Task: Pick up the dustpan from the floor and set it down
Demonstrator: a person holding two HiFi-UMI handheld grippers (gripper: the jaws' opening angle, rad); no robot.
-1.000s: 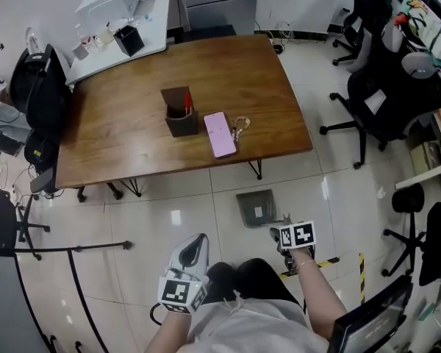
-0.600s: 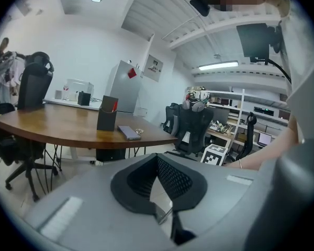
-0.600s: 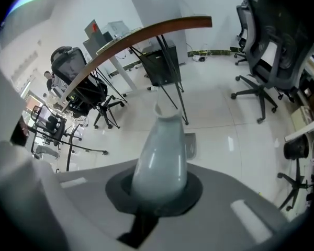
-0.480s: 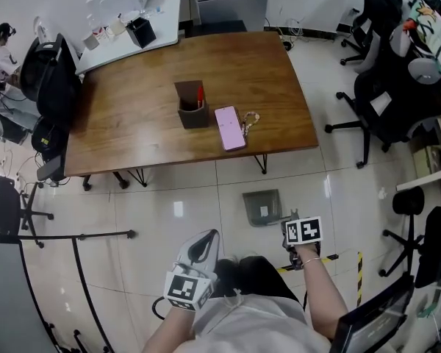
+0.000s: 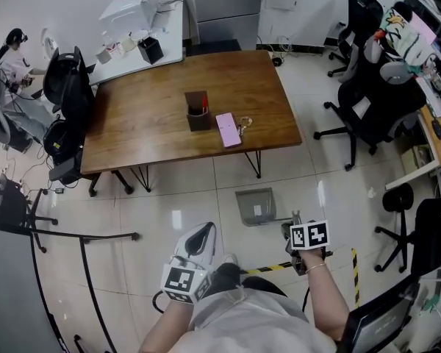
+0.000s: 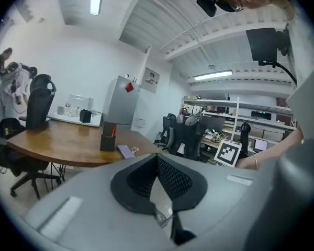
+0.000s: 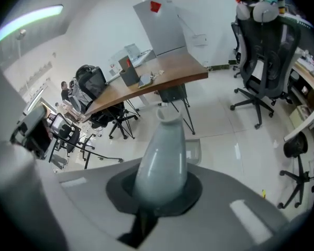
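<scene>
The grey dustpan [image 5: 256,206] hangs over the white floor tiles in front of the person, with its pan toward the table. Its pale handle [image 7: 163,156] runs back between the jaws of my right gripper [image 5: 296,221], which is shut on it; in the right gripper view the handle fills the jaws of the right gripper [image 7: 159,190] and a corner of the pan [image 7: 194,151] shows beyond. My left gripper [image 5: 198,243] is held to the left of the dustpan, apart from it. The left gripper [image 6: 159,192] has its jaws together with nothing between them.
A wooden table [image 5: 147,134] stands beyond the dustpan with a pen holder [image 5: 198,111], a pink phone [image 5: 227,129] and keys on it. Black office chairs [image 5: 367,98] crowd the right side, and more chairs [image 5: 66,87] stand at the left. Yellow-black tape [image 5: 268,269] marks the floor near the person's feet.
The right gripper has shut on the dustpan's handle. Both grippers have come up, the dustpan with the right one, and the head view has drawn back from the floor.
</scene>
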